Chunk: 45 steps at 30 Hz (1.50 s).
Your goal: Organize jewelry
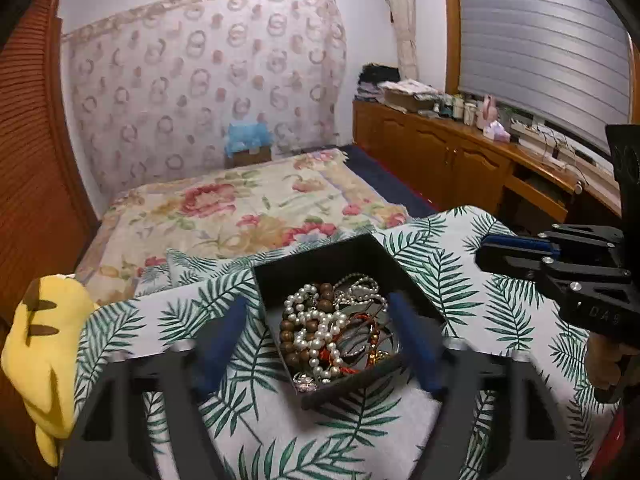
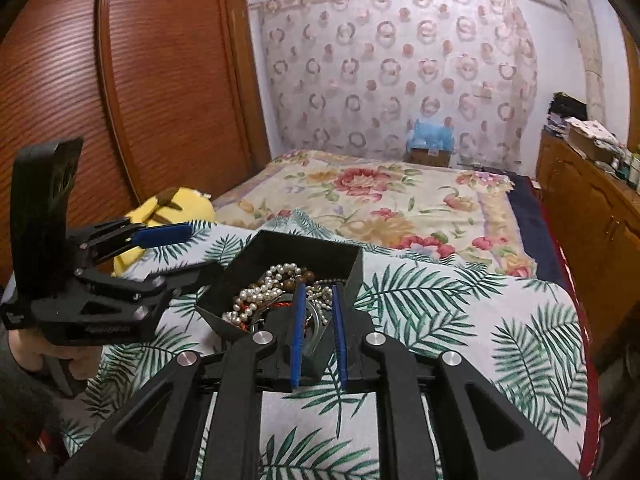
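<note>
Your right gripper (image 2: 316, 320) has its blue-padded jaws narrowed to a slim gap, empty, tips poised over the near edge of the open black square box (image 2: 256, 250), probably lined up to pinch a single strand. Your left gripper (image 1: 320, 340) is spread wide, holding nothing, straddling that box, likely ready to steady it. The tangled heap of white pearl strands and brown wooden beads (image 1: 320, 330) lies inside the box, on the palm-leaf-print cloth (image 1: 460, 280).

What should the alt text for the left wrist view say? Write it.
Open left tongs hover over a black box of tangled pearl and wooden bead jewelry on a palm-leaf cloth. Right tongs wait alongside; a yellow plush lies left.
</note>
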Available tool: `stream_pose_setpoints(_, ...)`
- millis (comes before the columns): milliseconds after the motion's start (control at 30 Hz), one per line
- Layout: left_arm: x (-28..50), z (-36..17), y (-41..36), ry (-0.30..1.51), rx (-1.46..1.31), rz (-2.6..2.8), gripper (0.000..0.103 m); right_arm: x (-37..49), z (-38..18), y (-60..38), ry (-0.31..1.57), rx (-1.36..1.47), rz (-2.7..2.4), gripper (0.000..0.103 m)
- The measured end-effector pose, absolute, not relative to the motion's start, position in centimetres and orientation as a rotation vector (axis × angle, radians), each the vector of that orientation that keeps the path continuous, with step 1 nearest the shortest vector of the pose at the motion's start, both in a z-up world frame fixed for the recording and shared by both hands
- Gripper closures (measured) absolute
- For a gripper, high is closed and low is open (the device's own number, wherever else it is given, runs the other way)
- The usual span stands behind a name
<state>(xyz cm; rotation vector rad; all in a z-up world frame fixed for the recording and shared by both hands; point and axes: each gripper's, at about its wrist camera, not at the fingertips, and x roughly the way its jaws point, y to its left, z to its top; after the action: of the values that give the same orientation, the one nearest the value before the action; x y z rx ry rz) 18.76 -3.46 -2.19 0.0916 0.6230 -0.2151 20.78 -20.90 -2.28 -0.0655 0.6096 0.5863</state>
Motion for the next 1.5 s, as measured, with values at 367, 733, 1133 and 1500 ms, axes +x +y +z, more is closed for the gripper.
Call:
stream_pose_setpoints(367, 13.7, -0.7, -2.7, 0.578, 0.062, -0.114, 0.008, 15.7, -0.4, -23.0, 0.516, -0.019, 0.513, 0.04)
stream_pose_setpoints(733, 9.7, -0.6, -1.8, 0.567, 0.017, -0.049, 0.008, 10.9, -0.1, -24.0, 0.45, -0.003, 0.409, 0.002)
stream_pose_setpoints(1133, 7.3, -1.1, -1.2, 0.555, -0.006, -0.035, 0.008, 9.4, -1.0, -24.8, 0.449, 0.015, 0.355, 0.003)
stream_pose_setpoints(1500, 7.2, -1.1, -1.1, 0.552, -0.005, -0.032, 0.008, 9.1, -1.1, -24.7, 0.444, 0.007, 0.349, 0.003)
